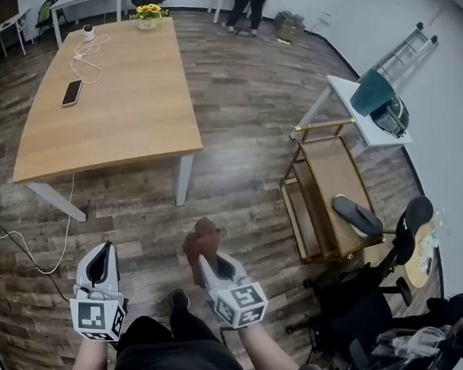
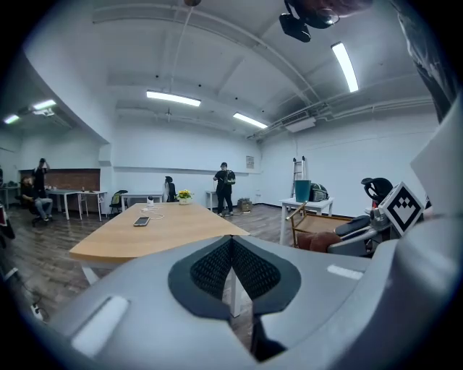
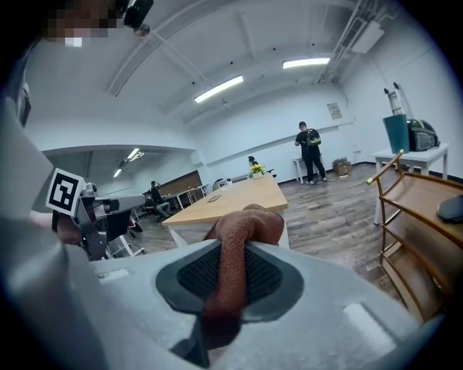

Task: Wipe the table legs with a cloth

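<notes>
While both grippers are being held out in front of the person, the left gripper is sitting with its jaws pressed together on nothing. The right gripper is pinching the cloth, which is bunching up past the tips, well apart from the table leg ahead. Farther on, a phone is lying on the table.
</notes>
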The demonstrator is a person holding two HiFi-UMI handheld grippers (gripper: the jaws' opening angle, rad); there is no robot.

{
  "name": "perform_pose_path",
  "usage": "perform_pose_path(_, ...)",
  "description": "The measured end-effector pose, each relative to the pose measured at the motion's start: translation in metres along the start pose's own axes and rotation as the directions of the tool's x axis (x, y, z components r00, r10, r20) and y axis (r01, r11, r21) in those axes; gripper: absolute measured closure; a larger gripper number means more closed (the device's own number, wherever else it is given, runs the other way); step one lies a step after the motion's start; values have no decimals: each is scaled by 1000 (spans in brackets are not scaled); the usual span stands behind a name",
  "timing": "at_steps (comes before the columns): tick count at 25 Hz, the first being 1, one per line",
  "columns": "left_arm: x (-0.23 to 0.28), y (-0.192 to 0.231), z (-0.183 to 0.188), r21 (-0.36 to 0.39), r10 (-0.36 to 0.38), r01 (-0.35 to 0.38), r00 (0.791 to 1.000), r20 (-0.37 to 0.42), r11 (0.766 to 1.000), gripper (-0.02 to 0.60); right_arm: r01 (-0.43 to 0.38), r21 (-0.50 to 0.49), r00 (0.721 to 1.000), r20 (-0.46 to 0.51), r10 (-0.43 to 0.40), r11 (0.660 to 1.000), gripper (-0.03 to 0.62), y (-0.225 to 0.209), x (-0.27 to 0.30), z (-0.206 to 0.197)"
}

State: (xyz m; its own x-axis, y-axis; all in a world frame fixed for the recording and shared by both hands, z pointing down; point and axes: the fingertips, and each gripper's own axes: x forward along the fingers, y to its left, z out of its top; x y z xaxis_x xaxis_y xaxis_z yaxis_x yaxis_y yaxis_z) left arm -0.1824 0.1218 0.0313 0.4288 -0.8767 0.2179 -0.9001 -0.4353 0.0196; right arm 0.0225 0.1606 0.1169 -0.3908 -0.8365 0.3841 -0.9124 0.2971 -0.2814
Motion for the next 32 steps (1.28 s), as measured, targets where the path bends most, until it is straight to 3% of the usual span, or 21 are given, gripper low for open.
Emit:
perform_pose_path(4,24,3,-16,33,-25,26,999,-27,999,563,-25,-15,999,-33,25,1000,533,-5,38,4)
perform_pose_path(9,61,9,-43,-10,-60,60,996,-58,998,563,-72,-30,991,-112,68,997,533,-1,87,-18)
perform_pose_path(14,107,39,-89,-64,-84,78,991,-104,995,563,-16,-16,983,-186,12,1000,531,-13,146,-58)
perform_pose_path(19,150,73,-99,-79,-70,64,995,-74,995,563,-2,-26,989,-147,-1,1000,533,-30,203,-52)
perform_pose_path(25,210,89,-134,-70,-54,52,998,-28,996,563,-77,-25,992,-106,74,997,532,-57,277,-51)
perform_pose_path(29,248,94,-163,-56,-42,43,999,17,997,563,-83,-41,996,-35,81,996,533,-86,322,-45)
perform_pose_path(32,273,95,-181,-42,-62,64,997,47,997,563,-69,0,996,55,69,998,533,-110,350,-39)
